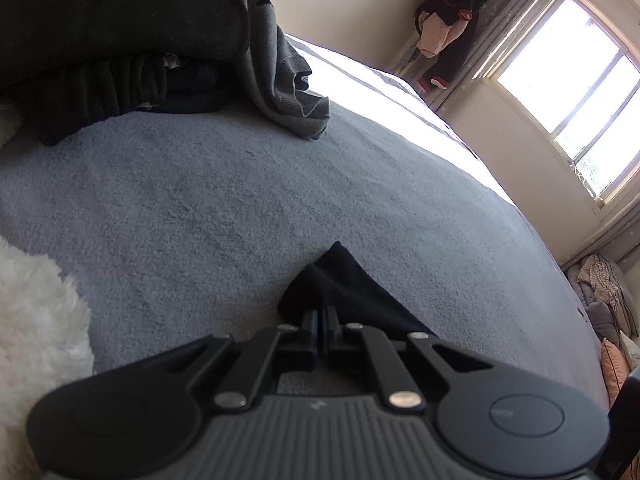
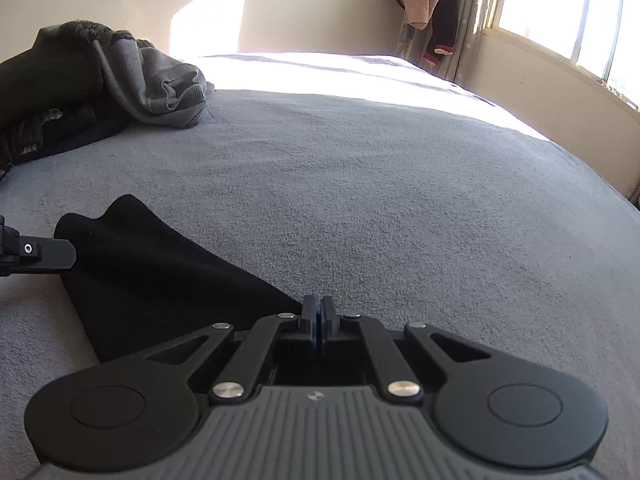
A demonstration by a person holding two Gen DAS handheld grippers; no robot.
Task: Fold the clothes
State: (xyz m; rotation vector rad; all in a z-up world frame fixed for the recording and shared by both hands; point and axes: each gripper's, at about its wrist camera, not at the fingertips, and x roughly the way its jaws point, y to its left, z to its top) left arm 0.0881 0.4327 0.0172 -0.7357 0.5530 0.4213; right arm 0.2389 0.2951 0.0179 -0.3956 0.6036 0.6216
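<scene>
So both claws are sitting low over a bed covered with a grey fleece blanket [image 2: 360, 184], and there's a black garment [image 2: 160, 276] lying flat on it between them. The left claw [image 1: 320, 316] is closed right down, its fingers pinching a corner of that black cloth, which is peaking up just past the tips. The right claw [image 2: 319, 307] is closed tight too, fingers pressed together at the garment's near edge; can't tell for sure if it's actually gripping fabric or just touching it. From the right wrist view the left claw's finger is poking in from the left side, resting on the far end of the same garment. A pile of dark and grey clothes [image 2: 100, 80] is heaped at the far left of the bed. Something white and fluffy [image 1: 36, 320] is sitting near the left claw.
</scene>
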